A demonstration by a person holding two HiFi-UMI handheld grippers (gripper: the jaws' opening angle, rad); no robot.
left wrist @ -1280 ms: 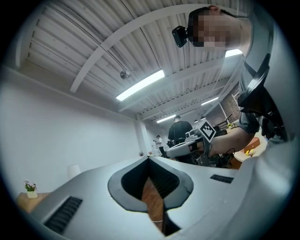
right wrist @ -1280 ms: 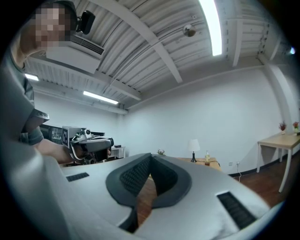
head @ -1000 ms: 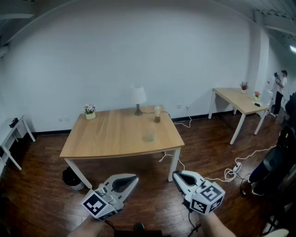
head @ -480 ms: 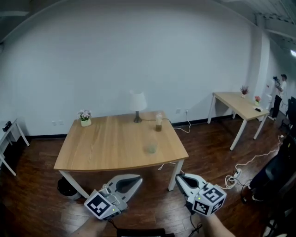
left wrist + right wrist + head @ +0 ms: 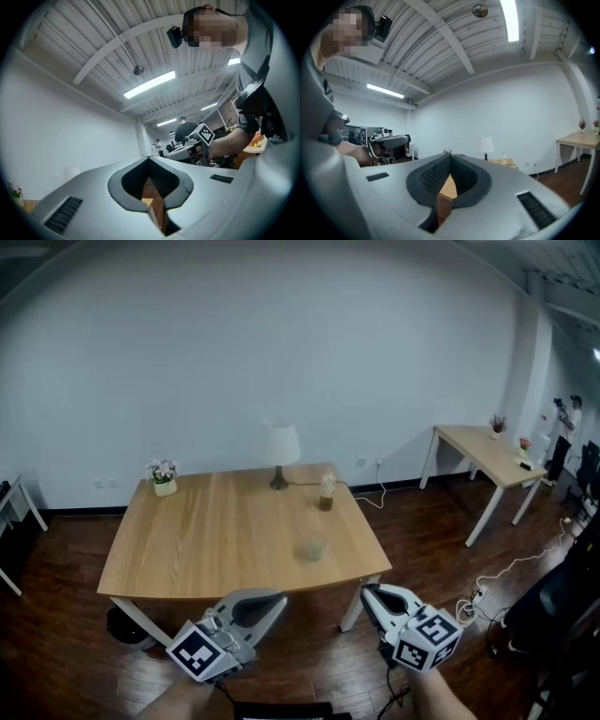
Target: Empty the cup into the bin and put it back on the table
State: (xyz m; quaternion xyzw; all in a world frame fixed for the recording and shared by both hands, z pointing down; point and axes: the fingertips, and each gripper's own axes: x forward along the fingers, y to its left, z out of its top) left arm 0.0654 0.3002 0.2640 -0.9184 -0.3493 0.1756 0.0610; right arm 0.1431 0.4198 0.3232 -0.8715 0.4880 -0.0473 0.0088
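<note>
A small translucent cup (image 5: 312,547) stands on the wooden table (image 5: 206,549), near its front edge and right of centre. What it holds cannot be made out. A black bin (image 5: 120,625) sits on the floor under the table's front left corner. My left gripper (image 5: 278,597) hovers just in front of the table edge, short of the cup, shut with nothing in it. My right gripper (image 5: 367,590) floats beside the front right corner, also shut and empty. In the left gripper view the left gripper (image 5: 149,159) shows its jaw tips meeting, and in the right gripper view the right gripper (image 5: 450,157) does too.
On the table stand a white lamp (image 5: 280,448), a small bottle (image 5: 326,493) and a flower pot (image 5: 163,476). A second table (image 5: 487,454) is at the right, with cables (image 5: 478,596) on the wooden floor. A person (image 5: 567,423) stands far right.
The table and cup have come closer and sit lower in the head view. Both grippers have advanced toward the table's front edge and remain shut.
</note>
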